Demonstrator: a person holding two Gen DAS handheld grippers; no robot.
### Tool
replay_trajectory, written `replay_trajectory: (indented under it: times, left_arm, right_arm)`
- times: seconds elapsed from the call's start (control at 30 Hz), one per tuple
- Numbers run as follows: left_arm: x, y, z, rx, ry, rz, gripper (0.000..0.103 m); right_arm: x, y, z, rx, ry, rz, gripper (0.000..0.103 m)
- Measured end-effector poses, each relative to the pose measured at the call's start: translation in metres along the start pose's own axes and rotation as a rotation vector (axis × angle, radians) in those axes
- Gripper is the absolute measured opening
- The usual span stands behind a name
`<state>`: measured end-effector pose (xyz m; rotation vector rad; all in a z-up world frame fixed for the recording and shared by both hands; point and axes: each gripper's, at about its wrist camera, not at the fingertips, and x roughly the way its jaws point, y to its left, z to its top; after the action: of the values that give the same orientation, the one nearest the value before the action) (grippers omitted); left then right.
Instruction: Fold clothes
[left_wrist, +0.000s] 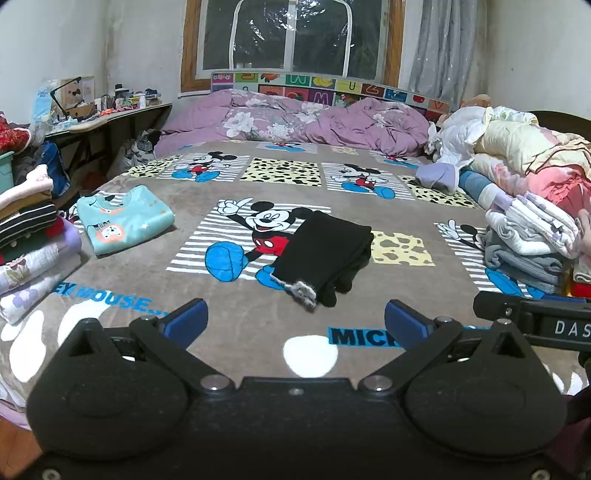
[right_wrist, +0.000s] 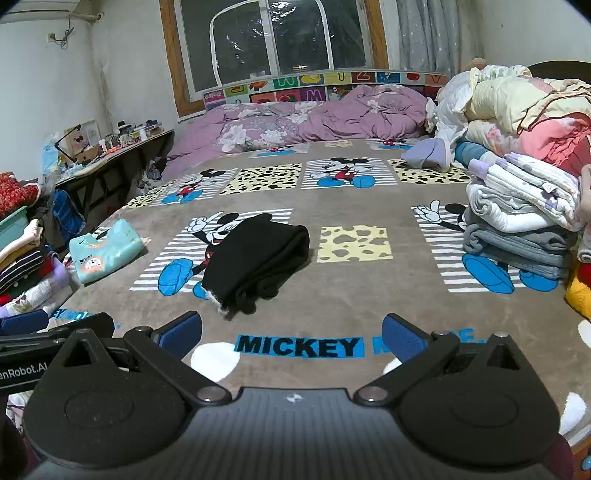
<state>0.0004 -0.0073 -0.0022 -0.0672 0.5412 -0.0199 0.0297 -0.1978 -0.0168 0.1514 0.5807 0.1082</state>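
Holding both spread and empty, I keep my left hand-held gripper (left_wrist: 295, 319) and right hand-held gripper (right_wrist: 291, 332) short of the folded black garment (left_wrist: 323, 251) mid-bed, apparently ready for stacking.

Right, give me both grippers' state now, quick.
Left gripper: open, holding nothing.
Right gripper: open, holding nothing; black garment lies ahead on the bed.

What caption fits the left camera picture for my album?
Open left gripper hovers before folded black clothes on a cartoon blanket.
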Motion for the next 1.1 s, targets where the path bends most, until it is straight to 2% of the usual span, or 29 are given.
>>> replay_trajectory:
  times: [1.1]
  left_arm:
    - [0.0039,-0.0006,-0.0052,-0.004,0.014,-0.011,0.103]
  right_arm:
    - [-0.0002,0.0004,-0.0027,0.0,0.008,-0.003,0.103]
